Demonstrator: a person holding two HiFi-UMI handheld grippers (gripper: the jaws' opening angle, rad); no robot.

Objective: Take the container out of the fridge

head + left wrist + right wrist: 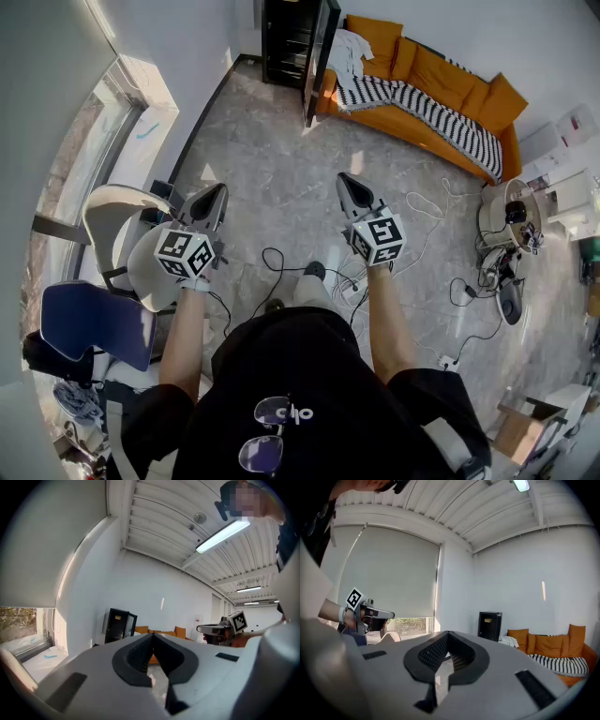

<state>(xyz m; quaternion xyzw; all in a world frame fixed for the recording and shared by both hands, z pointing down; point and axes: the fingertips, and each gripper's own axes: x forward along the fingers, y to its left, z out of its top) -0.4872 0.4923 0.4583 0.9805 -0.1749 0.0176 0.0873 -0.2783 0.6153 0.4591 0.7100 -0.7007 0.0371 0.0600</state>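
Ahead, the fridge (292, 42) stands upright at the far edge of the floor (281, 178), back to the wall, long axis vertical. Its front faces into the room, towards the person. The sofa (431, 84) end sits just beside it.

Fridge: black, tall, narrow box. Its door (319, 61) is swung out over the floor on the sofa side. The inside is too dark to show a container in any view.

Head view only: the door's full swing, a striped blanket (422, 103) on the sofa, cables (422, 216) on the floor, and a white chair (122, 216) and a blue chair (89, 319) by the window wall at the left edge.

Left gripper view: the fridge (117, 625) seen side-on from low down, with the door panel angled out from the body. The ceiling lamp (222, 536) shows only here.

Right gripper view: the fridge (490, 625) seen more front-on, with a pale patch near its top. A drawn blind (389, 573) shows only here.

Left gripper (220, 190): held over the floor, well apart from the fridge, tip aimed at it. Jaws pressed together (152, 637), nothing between them.

Right gripper (345, 180): level with the left, also aimed at the fridge. Jaws pressed together (446, 634), nothing between them.
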